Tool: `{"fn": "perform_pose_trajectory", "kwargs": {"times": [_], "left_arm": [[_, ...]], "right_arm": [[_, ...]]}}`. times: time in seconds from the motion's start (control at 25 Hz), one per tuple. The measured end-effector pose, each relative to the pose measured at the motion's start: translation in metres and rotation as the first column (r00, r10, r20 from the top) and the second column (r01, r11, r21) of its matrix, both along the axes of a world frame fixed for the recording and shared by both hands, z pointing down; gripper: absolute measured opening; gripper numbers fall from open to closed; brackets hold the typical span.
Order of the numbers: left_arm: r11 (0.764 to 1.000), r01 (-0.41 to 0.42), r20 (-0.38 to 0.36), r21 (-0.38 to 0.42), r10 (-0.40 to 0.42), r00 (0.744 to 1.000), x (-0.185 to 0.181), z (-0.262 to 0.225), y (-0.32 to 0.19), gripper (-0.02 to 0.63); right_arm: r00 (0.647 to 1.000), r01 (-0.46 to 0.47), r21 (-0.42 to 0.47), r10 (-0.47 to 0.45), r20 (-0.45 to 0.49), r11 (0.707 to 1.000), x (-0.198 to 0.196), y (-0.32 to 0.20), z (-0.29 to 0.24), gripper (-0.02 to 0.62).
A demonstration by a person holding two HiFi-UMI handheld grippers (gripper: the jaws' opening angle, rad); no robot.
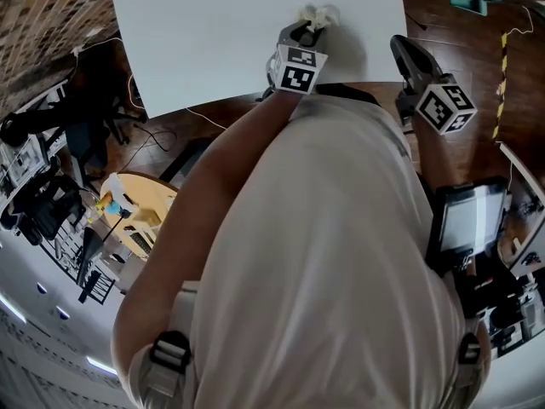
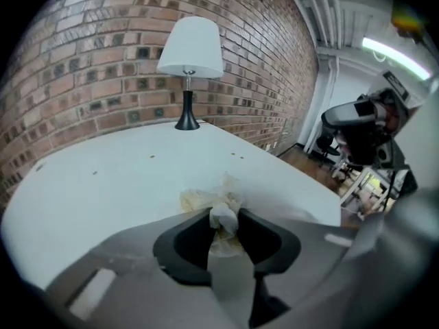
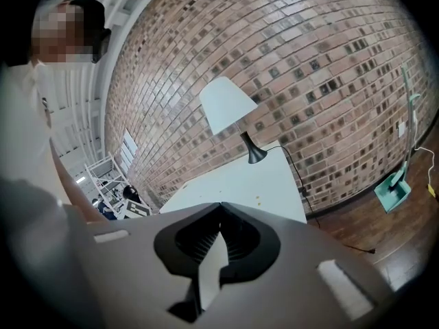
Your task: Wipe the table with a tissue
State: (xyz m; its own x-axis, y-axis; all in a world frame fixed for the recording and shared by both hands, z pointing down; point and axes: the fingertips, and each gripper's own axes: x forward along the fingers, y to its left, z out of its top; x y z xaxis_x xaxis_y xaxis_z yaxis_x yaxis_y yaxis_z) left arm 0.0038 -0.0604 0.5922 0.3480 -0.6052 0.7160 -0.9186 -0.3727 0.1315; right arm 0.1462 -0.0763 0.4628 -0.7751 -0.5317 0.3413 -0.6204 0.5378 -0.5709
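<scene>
Tissue [image 2: 218, 210]: crumpled wad, pinched at its twisted neck between the jaws of left gripper [image 2: 225, 219]. Loose part fans out ahead of the tips onto worktop [image 2: 103, 177], close to the near edge and right of centre in the head view. Gripped by the neck, presumably to leave the soft bulk free as the wiping face. Left gripper angled down at the surface, likely to press the wad flat while dragging.

Right gripper [image 3: 218, 211]: clenched, jaws meeting at the tips, nothing between. Parked by the worktop's near right corner, apparently idle and clear of the wiping path.

Long axis of the wad: roughly in line with the left gripper, neck toward the near edge, frayed end toward the far edge and lamp [image 2: 190, 46]. Outline irregular, so axis only approximate.
</scene>
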Motion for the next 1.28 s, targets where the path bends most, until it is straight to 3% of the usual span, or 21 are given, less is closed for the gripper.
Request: {"fn": "perform_pose_trajectory", "kwargs": {"times": [0.08,0.2,0.28,0.32,0.44,0.6,0.76,0.88,1.04,1.28], "left_arm": [[0.994,-0.099,-0.138,-0.051,0.091,0.986,0.031,-0.009,0.002,0.112],[0.970,-0.242,-0.366,-0.014,0.220,0.904,0.083,-0.043,0.014,0.112],[0.950,-0.309,-0.425,0.045,0.298,0.855,0.100,-0.066,0.025,0.114],[0.943,-0.326,-0.429,0.069,0.323,0.844,0.100,-0.073,0.029,0.114],[0.960,-0.259,-0.425,0.106,0.279,0.861,0.063,-0.081,0.026,0.115],[0.993,-0.009,-0.443,0.121,0.062,0.894,-0.035,-0.091,0.009,0.115],[0.968,0.225,-0.441,0.111,-0.155,0.884,-0.128,-0.095,0.015,0.117],[0.940,0.331,-0.390,0.085,-0.275,0.879,-0.188,-0.084,0.037,0.118],[0.930,0.364,-0.373,0.058,-0.318,0.872,-0.214,-0.074,0.052,0.118],[0.956,0.289,-0.401,0.049,-0.246,0.882,-0.217,-0.064,0.070,0.120]], "right_arm": [[1.000,-0.025,0.001,0.025,0.008,1.000,0.008,-0.003,-0.003,0.008],[0.996,-0.089,0.014,0.089,0.026,0.996,0.026,-0.014,-0.014,0.008],[0.992,-0.123,0.031,0.122,0.030,0.992,0.037,-0.020,-0.022,0.008],[0.991,-0.135,0.039,0.134,0.029,0.990,0.040,-0.022,-0.025,0.008],[0.986,-0.167,0.052,0.165,0.029,0.985,0.042,-0.024,-0.030,0.008],[0.981,-0.193,0.048,0.192,0.040,0.980,0.031,-0.022,-0.030,0.008],[0.977,-0.211,0.050,0.210,0.036,0.976,0.019,-0.011,-0.034,0.008],[0.976,-0.216,0.048,0.216,0.017,0.975,0.000,0.005,-0.032,0.008],[0.973,-0.230,0.038,0.231,0.000,0.972,-0.012,0.011,-0.031,0.008],[0.975,-0.210,0.072,0.214,-0.057,0.975,-0.047,0.038,-0.033,0.008]]}}
